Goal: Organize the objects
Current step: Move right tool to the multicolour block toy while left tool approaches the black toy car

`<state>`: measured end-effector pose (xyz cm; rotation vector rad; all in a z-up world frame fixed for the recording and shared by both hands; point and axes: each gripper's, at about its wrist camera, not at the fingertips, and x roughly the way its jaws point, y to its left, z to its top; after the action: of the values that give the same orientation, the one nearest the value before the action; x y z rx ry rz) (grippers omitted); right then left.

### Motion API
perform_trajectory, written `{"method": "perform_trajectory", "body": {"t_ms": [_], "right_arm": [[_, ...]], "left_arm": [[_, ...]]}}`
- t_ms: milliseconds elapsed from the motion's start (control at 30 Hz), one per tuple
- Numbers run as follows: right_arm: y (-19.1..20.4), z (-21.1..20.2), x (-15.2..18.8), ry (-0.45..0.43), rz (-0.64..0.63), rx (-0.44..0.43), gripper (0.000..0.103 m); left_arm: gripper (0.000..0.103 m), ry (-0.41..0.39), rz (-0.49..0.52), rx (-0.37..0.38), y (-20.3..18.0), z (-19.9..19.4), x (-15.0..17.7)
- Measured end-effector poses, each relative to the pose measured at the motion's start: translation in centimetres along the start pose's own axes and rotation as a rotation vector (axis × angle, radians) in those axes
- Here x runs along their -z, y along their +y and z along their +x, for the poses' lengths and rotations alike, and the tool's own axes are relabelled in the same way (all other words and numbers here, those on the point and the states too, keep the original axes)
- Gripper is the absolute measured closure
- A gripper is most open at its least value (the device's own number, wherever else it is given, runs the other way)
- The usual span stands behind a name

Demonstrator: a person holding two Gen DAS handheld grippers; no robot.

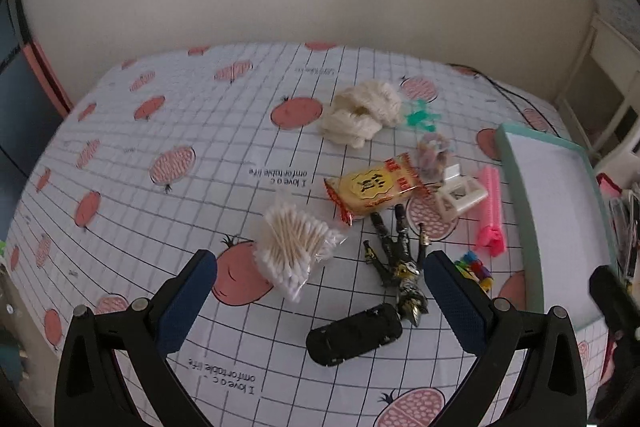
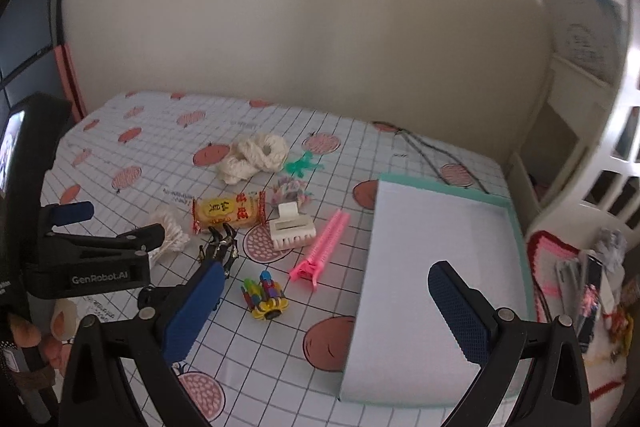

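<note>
My left gripper (image 1: 320, 291) is open and holds nothing. It hovers over a black toy car (image 1: 354, 335) and a dark action figure (image 1: 400, 263), with a bag of cotton swabs (image 1: 292, 247) just ahead to the left. A yellow snack packet (image 1: 376, 187) and cream yarn (image 1: 364, 111) lie farther back. My right gripper (image 2: 326, 307) is open and empty too, above the left edge of a white tray with a teal rim (image 2: 440, 227). A colourful toy vehicle (image 2: 266, 297) sits left of the tray. The left gripper (image 2: 120, 223) shows at the left of the right wrist view.
A pink comb-like clip (image 2: 324, 247), a white hair claw (image 2: 290, 227), a pastel scrunchie (image 2: 290, 191) and a green plastic piece (image 2: 302, 163) lie between the snack and the tray. The checked tablecloth (image 1: 160, 147) has bare room at left. White furniture (image 2: 580, 167) stands at the right.
</note>
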<state>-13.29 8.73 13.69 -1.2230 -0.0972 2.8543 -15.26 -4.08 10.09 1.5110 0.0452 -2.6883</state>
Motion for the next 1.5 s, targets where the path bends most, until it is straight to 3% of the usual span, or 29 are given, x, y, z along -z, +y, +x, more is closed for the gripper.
{"method": "perform_trajectory", "body": {"t_ms": [167, 600, 733, 1033, 1133, 1500], "right_arm": [[0.5, 3.3, 0.0, 0.064, -0.011, -0.028, 0.005], [1.7, 8.4, 2.0, 0.234, 0.033, -0.078, 0.022], [1.5, 9.2, 2.3, 0.264, 0.096, -0.108, 0.029], [1.7, 10.5, 2.9, 0.305, 0.150, -0.144, 0.042], [1.9, 10.9, 3.2, 0.318, 0.160, -0.150, 0.046], [2.9, 12.0, 3.5, 0.354, 0.165, -0.179, 0.054]], "left_arm": [[0.000, 0.051, -0.018, 0.018, 0.3, 2.1, -0.4], [0.000, 0.073, -0.016, 0.035, 1.2, 3.3, 1.2], [0.006, 0.103, -0.004, 0.042, 1.2, 3.7, 1.8], [0.008, 0.145, -0.008, 0.058, 1.8, 4.1, 2.8], [0.023, 0.166, -0.001, 0.070, 1.9, 4.3, 3.0], [0.023, 0.207, 0.050, 0.148, 1.0, 4.4, 3.6]]}}
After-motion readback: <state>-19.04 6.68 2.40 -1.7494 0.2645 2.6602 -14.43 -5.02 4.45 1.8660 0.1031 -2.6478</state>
